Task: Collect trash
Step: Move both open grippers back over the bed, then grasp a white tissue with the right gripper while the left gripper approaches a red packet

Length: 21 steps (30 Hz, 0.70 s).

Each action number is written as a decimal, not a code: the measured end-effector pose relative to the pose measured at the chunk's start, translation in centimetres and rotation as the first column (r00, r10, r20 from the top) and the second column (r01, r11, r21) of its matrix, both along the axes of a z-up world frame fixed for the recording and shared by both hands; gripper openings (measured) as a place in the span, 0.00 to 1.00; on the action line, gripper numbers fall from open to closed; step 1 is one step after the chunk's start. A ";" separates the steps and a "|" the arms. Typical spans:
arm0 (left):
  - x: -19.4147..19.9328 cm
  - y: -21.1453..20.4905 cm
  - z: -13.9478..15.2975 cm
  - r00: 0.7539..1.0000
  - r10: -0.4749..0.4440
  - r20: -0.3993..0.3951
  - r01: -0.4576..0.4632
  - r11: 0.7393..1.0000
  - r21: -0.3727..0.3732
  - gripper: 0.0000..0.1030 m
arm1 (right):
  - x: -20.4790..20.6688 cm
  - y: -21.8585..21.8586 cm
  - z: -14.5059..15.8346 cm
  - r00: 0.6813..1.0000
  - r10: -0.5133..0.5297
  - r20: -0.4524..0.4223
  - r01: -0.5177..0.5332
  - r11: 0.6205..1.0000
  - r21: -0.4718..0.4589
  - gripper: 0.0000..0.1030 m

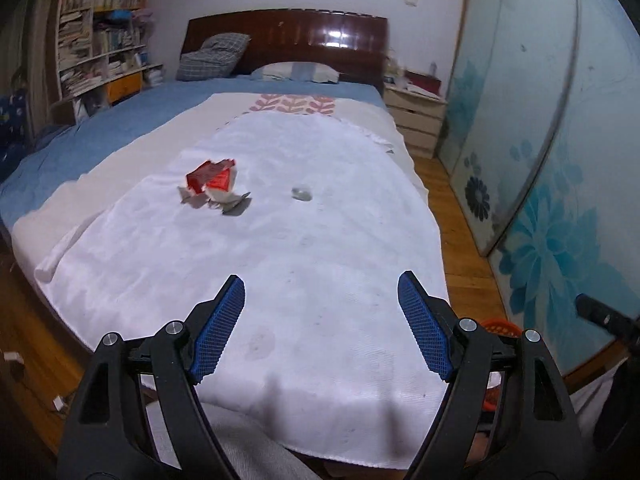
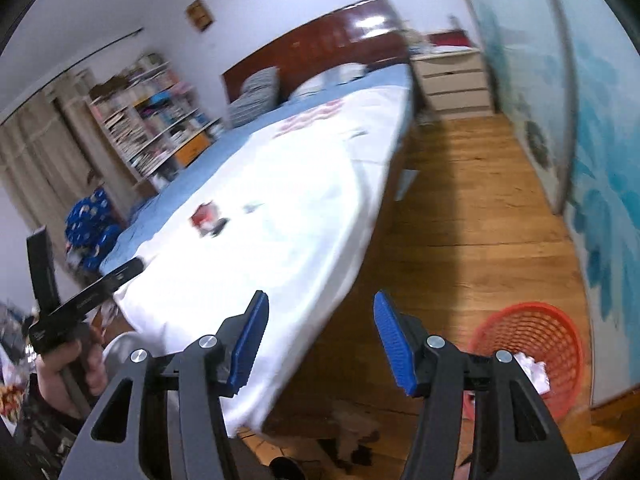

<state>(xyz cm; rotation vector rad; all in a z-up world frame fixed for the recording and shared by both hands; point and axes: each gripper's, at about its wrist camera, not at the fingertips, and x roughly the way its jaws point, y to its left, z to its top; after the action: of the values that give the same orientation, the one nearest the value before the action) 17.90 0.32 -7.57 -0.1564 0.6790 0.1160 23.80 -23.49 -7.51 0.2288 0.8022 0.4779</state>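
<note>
Both grippers, left point(image 1: 320, 320) & right point(image 2: 320, 336), gaping, holding nothing; aiming left at red wrapper point(image 1: 212, 178) mid-frame, approaching low.

Both the black plastic left gripper point(image 1: 321, 326) and right gripper point(image 2: 320, 338) carry blue ribbed finger pads point(image 1: 218, 326), round silver pivot screws and triangular cutouts.

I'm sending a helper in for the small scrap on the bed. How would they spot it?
On the white cloth covering the bed, look mid-cloth, to the right of the torn red-and-white packaging. The small pale crumpled wad lies alone there, apart from it: greyish-white, with no red on it.
</note>
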 end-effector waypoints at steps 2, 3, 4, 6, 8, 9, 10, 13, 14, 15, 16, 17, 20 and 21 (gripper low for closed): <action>-0.2 0.2 -0.2 1.000 -0.001 -0.009 0.001 1.000 0.007 0.76 | -0.5 2.8 0.3 0.999 0.046 0.013 -0.046 0.998 -0.037 0.55; -0.6 0.6 -0.2 1.000 -0.001 -0.011 0.002 1.000 0.008 0.76 | -0.7 3.8 0.3 0.998 0.064 0.011 -0.063 0.997 -0.044 0.55; -1.0 0.9 -0.1 1.000 0.000 -0.008 0.000 1.000 0.003 0.76 | -0.8 4.6 0.3 0.997 0.073 0.008 -0.073 0.996 -0.046 0.55; -1.4 1.5 0.3 1.000 0.019 0.007 -0.018 1.000 -0.012 0.76 | -1.1 5.9 0.2 0.996 0.091 -0.001 -0.091 0.995 -0.041 0.55; -1.8 2.3 0.5 0.999 0.039 0.025 -0.038 0.998 -0.043 0.76 | -1.1 7.1 0.3 0.994 0.111 -0.008 -0.111 0.993 -0.038 0.55; -1.9 2.6 0.5 0.998 0.047 0.030 -0.045 0.997 -0.055 0.77 | -0.9 7.7 0.5 0.992 0.124 -0.008 -0.124 0.991 -0.042 0.55; -2.0 2.8 0.5 0.998 0.054 0.035 -0.052 0.996 -0.069 0.77 | -0.6 8.5 0.7 0.990 0.140 -0.006 -0.141 0.989 -0.043 0.55; -2.0 3.7 0.3 0.994 0.096 0.045 -0.090 0.990 -0.104 0.77 | 1.3 11.1 1.7 0.984 0.180 0.009 -0.179 0.982 -0.051 0.55; -2.1 4.1 0.1 0.991 0.127 0.050 -0.121 0.986 -0.115 0.77 | 2.6 12.4 2.4 0.980 0.199 0.026 -0.197 0.978 -0.064 0.55; -2.1 4.4 0.0 0.989 0.142 0.047 -0.136 0.984 -0.120 0.77 | 4.0 13.7 3.0 0.975 0.218 0.041 -0.214 0.974 -0.077 0.55; -2.1 4.7 -0.1 0.987 0.154 0.044 -0.148 0.981 -0.128 0.77 | 5.8 15.3 3.4 0.969 0.239 0.056 -0.234 0.968 -0.088 0.56; -2.1 5.1 -0.3 0.985 0.167 0.043 -0.159 0.977 -0.143 0.77 | 7.2 16.3 3.7 0.966 0.251 0.065 -0.244 0.965 -0.100 0.57; -1.9 5.7 -0.6 0.984 0.175 0.037 -0.167 0.972 -0.167 0.77 | 13.6 21.9 3.4 0.956 0.288 0.062 -0.275 0.947 -0.166 0.58; -1.9 5.7 -0.7 0.984 0.173 0.035 -0.165 0.972 -0.167 0.77 | 16.0 24.0 2.6 0.953 0.299 0.049 -0.286 0.941 -0.179 0.57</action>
<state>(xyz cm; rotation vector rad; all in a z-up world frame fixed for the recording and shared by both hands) 15.96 6.00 -8.25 -0.3741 0.6249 0.2195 39.81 0.52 -4.86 -0.0700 0.8013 0.6900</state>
